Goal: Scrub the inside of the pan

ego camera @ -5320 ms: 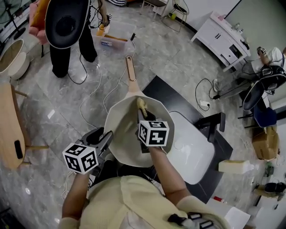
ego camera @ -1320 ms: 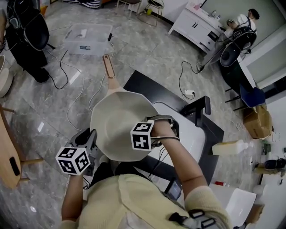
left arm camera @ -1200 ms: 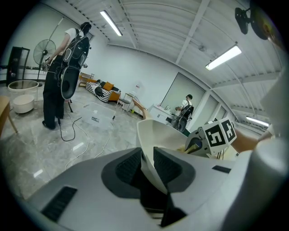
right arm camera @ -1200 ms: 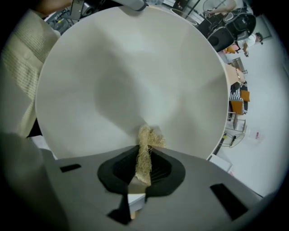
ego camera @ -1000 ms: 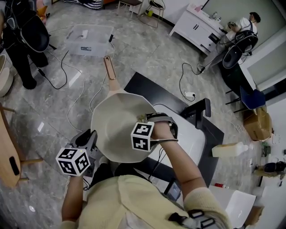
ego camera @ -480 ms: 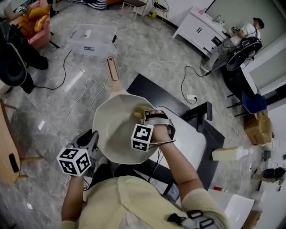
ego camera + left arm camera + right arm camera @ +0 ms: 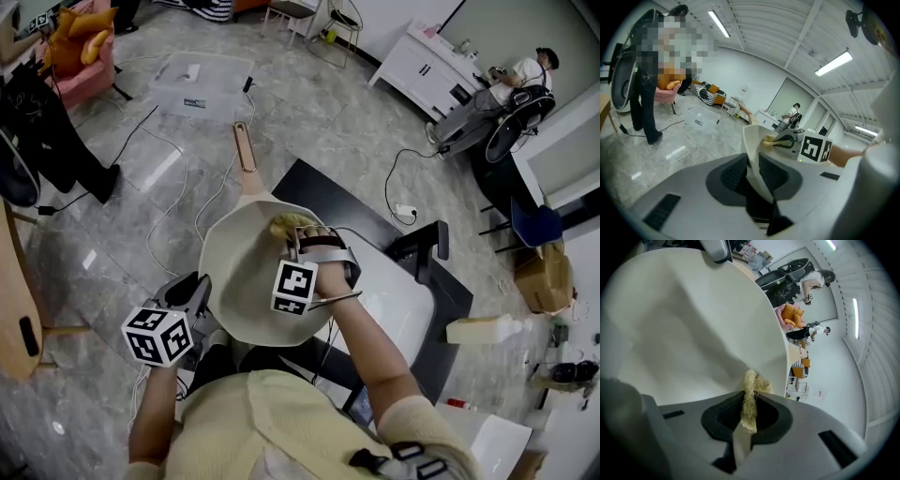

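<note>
A cream pan (image 7: pixel 239 277) with a wooden handle (image 7: pixel 245 148) is held up over the floor, handle pointing away. My left gripper (image 7: pixel 199 298) is shut on its near rim; in the left gripper view the rim (image 7: pixel 753 169) sits clamped between the dark pads. My right gripper (image 7: pixel 298 234) is shut on a yellowish fibre scrubber (image 7: pixel 289 224) and reaches into the pan at its far side, near the handle's root. In the right gripper view the scrubber (image 7: pixel 750 397) sticks out between the pads against the pan's pale inner wall (image 7: pixel 693 329).
A black table (image 7: pixel 370 230) with a white basin (image 7: pixel 398 314) lies under and to the right of the pan. A pale bottle (image 7: pixel 483 328) lies farther right. Cables and a clear bin (image 7: pixel 199 77) are on the floor ahead. A person (image 7: pixel 42 131) stands at the left.
My right gripper has swung with the scrubber from the pan's right side toward its far side near the handle. The left gripper and the pan have stayed put.
</note>
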`<state>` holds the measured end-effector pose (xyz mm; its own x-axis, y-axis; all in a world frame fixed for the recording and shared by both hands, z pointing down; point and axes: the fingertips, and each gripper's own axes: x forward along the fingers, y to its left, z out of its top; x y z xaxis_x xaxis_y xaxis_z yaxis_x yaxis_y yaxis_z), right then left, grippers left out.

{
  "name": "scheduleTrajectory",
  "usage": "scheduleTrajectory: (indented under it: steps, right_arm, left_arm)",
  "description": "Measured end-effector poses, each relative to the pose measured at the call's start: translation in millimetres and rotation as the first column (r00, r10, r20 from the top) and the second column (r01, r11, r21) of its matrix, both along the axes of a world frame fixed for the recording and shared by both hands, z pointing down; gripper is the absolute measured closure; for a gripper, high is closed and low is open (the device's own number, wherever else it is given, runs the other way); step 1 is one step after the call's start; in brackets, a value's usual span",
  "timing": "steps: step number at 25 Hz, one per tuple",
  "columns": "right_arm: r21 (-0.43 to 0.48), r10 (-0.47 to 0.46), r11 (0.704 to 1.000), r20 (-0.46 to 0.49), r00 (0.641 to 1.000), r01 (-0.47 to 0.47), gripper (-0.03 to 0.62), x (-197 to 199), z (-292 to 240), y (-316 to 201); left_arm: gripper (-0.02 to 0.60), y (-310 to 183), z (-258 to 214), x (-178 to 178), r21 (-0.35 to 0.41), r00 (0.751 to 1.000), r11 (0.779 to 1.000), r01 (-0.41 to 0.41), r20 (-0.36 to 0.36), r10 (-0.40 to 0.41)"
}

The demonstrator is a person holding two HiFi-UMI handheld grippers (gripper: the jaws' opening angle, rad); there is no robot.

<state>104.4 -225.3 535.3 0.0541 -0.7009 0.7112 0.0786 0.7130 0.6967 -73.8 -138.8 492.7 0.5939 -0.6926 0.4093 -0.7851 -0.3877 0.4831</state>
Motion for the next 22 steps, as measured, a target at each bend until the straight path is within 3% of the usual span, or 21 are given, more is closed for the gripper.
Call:
scheduleTrajectory:
  steps: [4,9,12,17,19,22]
  right_arm:
    - [0.036,-0.031,0.999,0.049,0.998,0.03,0.545,-16,-4,-5]
    - [0.058,-0.059,0.997,0.156,0.986,0.051,0.545,-37,-12,-5]
    - [0.045,-0.048,0.998,0.299,0.953,0.037,0.545,-50,-23,1]
    - [-0.064,0.072,0.997,0.531,0.844,-0.045,0.545,-56,-37,12]
    - [-0.079,0.099,0.995,0.548,0.831,-0.066,0.545,-54,-39,16]
    - [-0.096,0.139,0.99,0.519,0.844,-0.104,0.545,-45,-35,19]
  left_arm:
    - [0.497,-1,0,-1,-0.014,1.0,1.0,0.009,-0.028,-0.009]
    - [0.499,0,-1,-2,-0.007,1.0,1.0,0.014,-0.013,-0.014]
    - [0.499,0,-2,-1,-0.004,1.0,1.0,0.014,0.0,-0.014]
    - [0.499,0,0,0,-0.001,1.0,1.0,0.013,0.012,-0.013]
    - [0.499,0,0,0,0.0,1.0,1.0,0.014,0.014,-0.014]
    - [0.499,-1,0,0,0.003,1.0,1.0,0.013,0.02,-0.013]
